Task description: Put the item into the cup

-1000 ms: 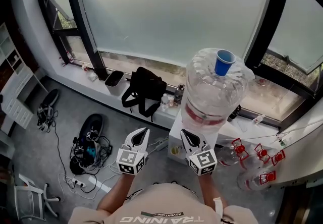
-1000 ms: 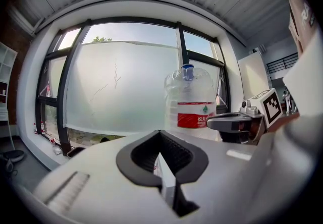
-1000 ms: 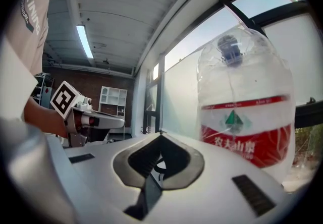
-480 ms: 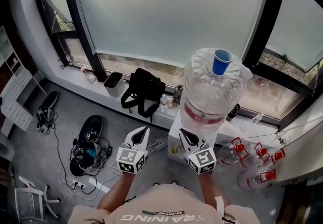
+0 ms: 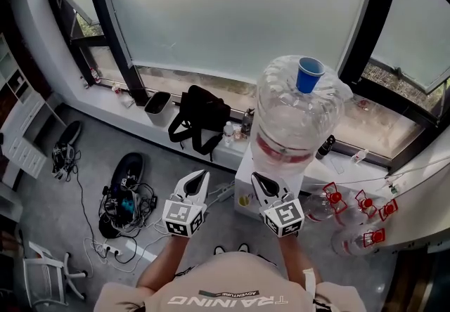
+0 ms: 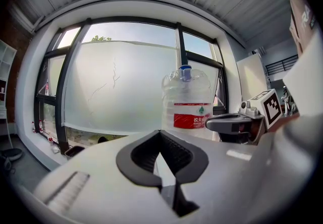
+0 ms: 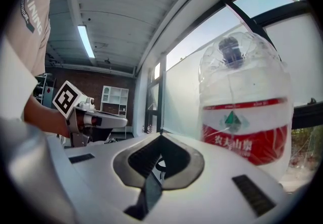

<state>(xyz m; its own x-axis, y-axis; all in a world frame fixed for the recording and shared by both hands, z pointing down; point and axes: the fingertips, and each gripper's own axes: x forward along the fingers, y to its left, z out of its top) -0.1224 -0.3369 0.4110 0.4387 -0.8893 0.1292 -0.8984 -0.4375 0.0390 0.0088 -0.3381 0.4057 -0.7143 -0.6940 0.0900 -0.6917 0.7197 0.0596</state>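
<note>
A blue cup (image 5: 308,74) stands upright on top of a large clear water jug (image 5: 295,128) with a red label. Both grippers hang low in front of me, well below the cup. My left gripper (image 5: 197,176) is shut with nothing between its fingers. My right gripper (image 5: 257,178) is shut too, close to the jug's lower side, and I see no item in it. The left gripper view has the jug (image 6: 187,104) ahead with the cup (image 6: 186,72) on its top. In the right gripper view the jug (image 7: 247,117) looms close, the cup (image 7: 231,48) showing through its plastic.
The jug rests on a white stand (image 5: 246,187) by the window ledge. A black bag (image 5: 199,121) sits on the ledge. Shoes and tangled cables (image 5: 123,198) lie on the floor at left, with a white chair (image 5: 42,279). Clear bottles with red handles (image 5: 355,216) lie at right.
Both grippers stay shut in about the same place. The head view has shifted slightly.
</note>
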